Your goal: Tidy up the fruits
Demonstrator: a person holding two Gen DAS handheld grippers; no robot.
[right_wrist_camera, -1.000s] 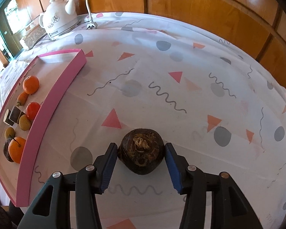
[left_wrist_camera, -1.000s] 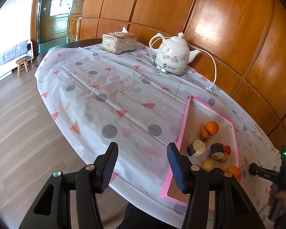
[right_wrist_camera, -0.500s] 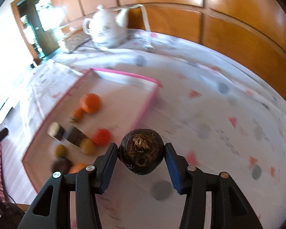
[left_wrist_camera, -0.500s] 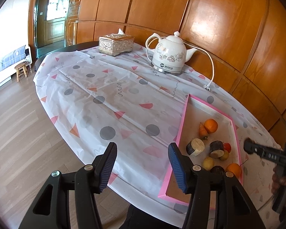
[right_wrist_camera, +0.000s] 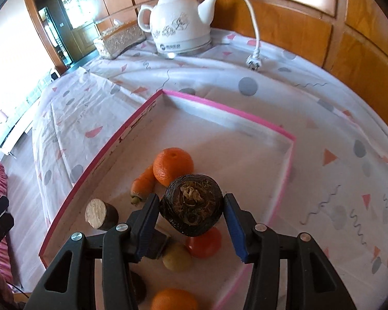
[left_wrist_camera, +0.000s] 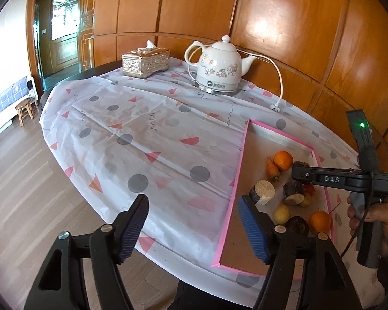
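Note:
My right gripper (right_wrist_camera: 191, 226) is shut on a dark brown round taro-like fruit (right_wrist_camera: 191, 204) and holds it above the pink-rimmed tray (right_wrist_camera: 227, 112). Under it lie an orange (right_wrist_camera: 172, 165), a carrot (right_wrist_camera: 142, 184), a cut brown piece (right_wrist_camera: 101, 214), a red tomato (right_wrist_camera: 205, 242), a yellow fruit (right_wrist_camera: 177, 257) and a second orange (right_wrist_camera: 174, 299). In the left wrist view my left gripper (left_wrist_camera: 194, 227) is open and empty above the table's near edge, left of the tray (left_wrist_camera: 241, 160). The right gripper (left_wrist_camera: 301, 171) reaches over the tray from the right.
A white electric kettle (left_wrist_camera: 218, 68) with its cord and plug (left_wrist_camera: 275, 107) stands at the back of the table. A silver tissue box (left_wrist_camera: 145, 62) is to its left. The patterned tablecloth (left_wrist_camera: 142, 129) covers the table. Wooden wall panels run behind.
My right gripper has lifted the dark fruit off the tablecloth and carried it left, over the tray. The left gripper has barely moved.

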